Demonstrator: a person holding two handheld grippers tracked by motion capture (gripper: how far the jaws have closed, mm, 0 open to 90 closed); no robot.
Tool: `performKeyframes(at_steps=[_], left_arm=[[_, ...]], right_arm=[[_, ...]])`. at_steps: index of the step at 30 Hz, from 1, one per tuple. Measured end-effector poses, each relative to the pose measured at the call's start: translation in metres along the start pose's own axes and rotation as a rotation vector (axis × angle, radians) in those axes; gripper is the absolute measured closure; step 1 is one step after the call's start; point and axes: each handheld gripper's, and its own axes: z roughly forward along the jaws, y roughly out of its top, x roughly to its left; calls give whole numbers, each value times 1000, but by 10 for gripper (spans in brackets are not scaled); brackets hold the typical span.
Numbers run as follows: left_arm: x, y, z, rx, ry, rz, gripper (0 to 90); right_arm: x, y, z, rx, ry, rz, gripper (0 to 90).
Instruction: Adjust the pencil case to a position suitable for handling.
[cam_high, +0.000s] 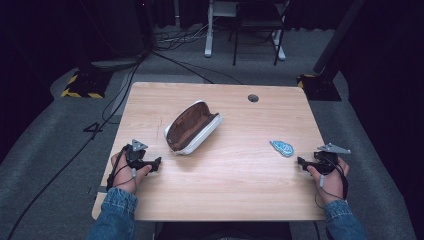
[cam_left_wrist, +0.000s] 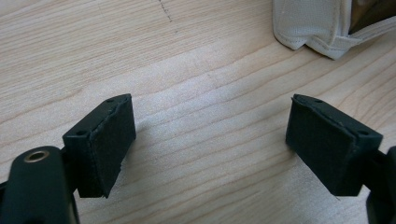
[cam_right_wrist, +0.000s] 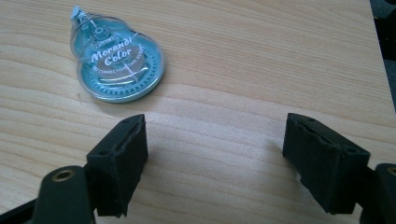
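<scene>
An open pencil case (cam_high: 192, 127), white outside and brown inside, lies slanted near the middle of the wooden table (cam_high: 225, 185). Its white end (cam_left_wrist: 310, 25) shows at the top of the left gripper view. My left gripper (cam_high: 158, 162) rests at the table's left front, just short of the case, open with bare wood between its pads (cam_left_wrist: 109, 140). A teal correction tape dispenser (cam_high: 282, 148) lies at the right. In the right gripper view the dispenser (cam_right_wrist: 119, 65) sits just beyond my right gripper (cam_right_wrist: 215, 163), which is open and holds nothing. From above, that right gripper (cam_high: 301, 162) points left, near the dispenser.
A round cable hole (cam_high: 253, 98) is in the table's far right part. Beyond the table are a black chair (cam_high: 257, 25), cables on the grey floor and stands with yellow-black bases (cam_high: 80, 87). The table's right edge is close to my right hand.
</scene>
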Motion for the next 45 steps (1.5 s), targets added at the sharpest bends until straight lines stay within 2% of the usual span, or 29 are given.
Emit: performKeyframes(at_steps=[4,11,16,22,33,37,40,43,45], left_arm=[[1,3,-4,9,-26,-27,216],[0,15,-19,-35,-49,-39,224],[-2,24,-27,-62,-47,-37,229],[-3,32,-31,-95,-63,-56,235],[-8,48,-32,-160,-101,-81,226],[-11,53,-30,-180,-116,-78,228],[-13,58,-28,-177,-105,-74,228],[-15,63,-26,-188,-119,-74,228],[-16,66,-25,-194,-112,-74,228]], right_arm=[[0,0,0,-2,1,-3,224],[0,0,0,-1,2,-2,224],[0,0,0,-2,2,-3,224],[0,0,0,-2,3,-5,224],[0,0,0,-3,4,-5,225],[0,0,0,-3,4,-5,225],[0,0,0,-3,4,-5,225],[0,0,0,-3,4,-5,225],[0,0,0,-3,4,-5,225]])
